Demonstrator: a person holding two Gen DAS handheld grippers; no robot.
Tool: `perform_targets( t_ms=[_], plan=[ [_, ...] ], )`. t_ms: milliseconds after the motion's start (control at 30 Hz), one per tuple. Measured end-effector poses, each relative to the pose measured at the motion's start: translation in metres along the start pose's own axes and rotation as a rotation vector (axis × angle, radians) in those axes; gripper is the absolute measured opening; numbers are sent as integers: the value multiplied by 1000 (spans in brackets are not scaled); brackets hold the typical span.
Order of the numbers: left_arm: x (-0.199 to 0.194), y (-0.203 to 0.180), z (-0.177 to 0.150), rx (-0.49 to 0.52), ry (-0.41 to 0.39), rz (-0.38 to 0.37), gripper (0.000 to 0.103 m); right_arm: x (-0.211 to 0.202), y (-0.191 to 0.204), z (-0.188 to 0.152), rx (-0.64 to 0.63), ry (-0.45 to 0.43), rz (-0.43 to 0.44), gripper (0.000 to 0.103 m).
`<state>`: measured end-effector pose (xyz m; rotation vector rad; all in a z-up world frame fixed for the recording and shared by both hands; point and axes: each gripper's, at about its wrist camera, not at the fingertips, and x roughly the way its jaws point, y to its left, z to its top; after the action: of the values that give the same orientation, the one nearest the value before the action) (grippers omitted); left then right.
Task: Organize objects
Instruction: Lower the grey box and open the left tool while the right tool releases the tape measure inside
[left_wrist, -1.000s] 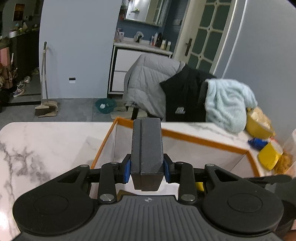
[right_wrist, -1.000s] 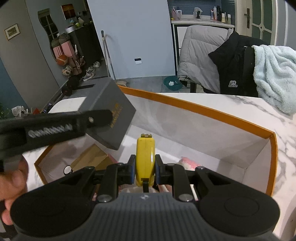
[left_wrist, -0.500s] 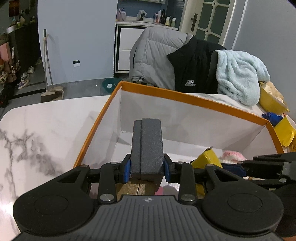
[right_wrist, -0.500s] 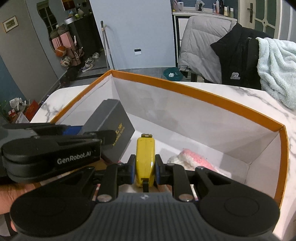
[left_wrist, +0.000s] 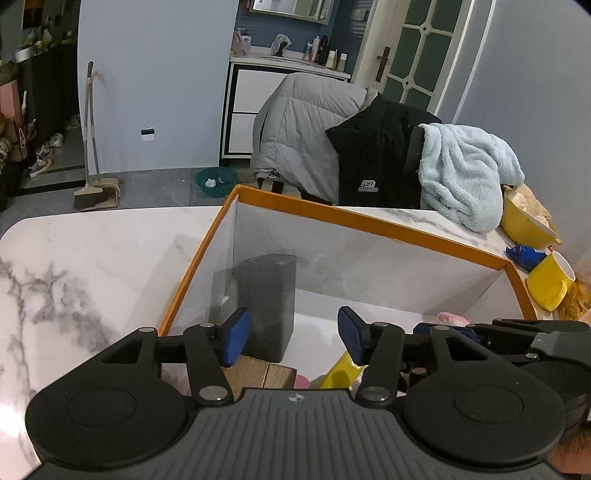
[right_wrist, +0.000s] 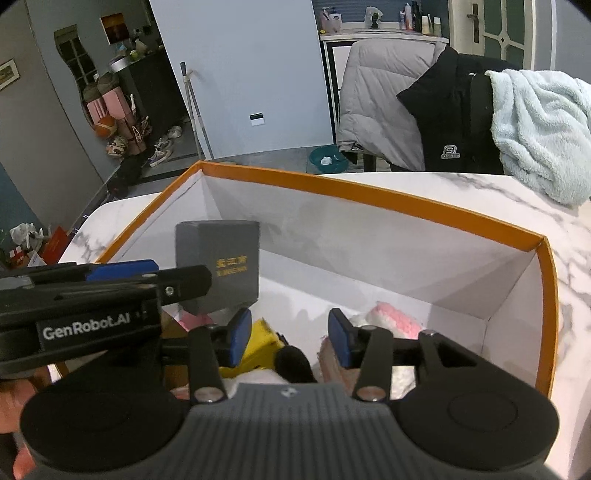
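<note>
Both jaws opening, nothing gripped: left gripper (left_wrist: 291, 338) released the dark grey box (right_wrist: 218, 271), now at 10 o'clock in the orange-rimmed box (right_wrist: 369, 199); right gripper (right_wrist: 284, 341) dropped the yellow tape measure (right_wrist: 258, 343) at 6 o'clock inside, two items stowed.

We've got both grippers over the box (right_wrist: 369, 201) on the table (left_wrist: 92, 258). Ahead of our left gripper (left_wrist: 291, 336) the case (left_wrist: 264, 295) stands upright in the box's far-left corner. Below our right gripper (right_wrist: 284, 341) lies the tape measure (right_wrist: 258, 345), with the fluffy item (right_wrist: 393, 319) to its right. Beyond the box sits a chair (left_wrist: 314, 147) draped with clothes.
</note>
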<state>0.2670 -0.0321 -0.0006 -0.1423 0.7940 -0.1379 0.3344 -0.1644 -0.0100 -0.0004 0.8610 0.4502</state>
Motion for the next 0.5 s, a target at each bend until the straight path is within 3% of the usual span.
perform_targets(
  t_ms=[500],
  plan=[
    [-30, 5, 0, 26, -28, 13, 62, -16, 15, -3, -56, -29, -13, 49]
  ],
)
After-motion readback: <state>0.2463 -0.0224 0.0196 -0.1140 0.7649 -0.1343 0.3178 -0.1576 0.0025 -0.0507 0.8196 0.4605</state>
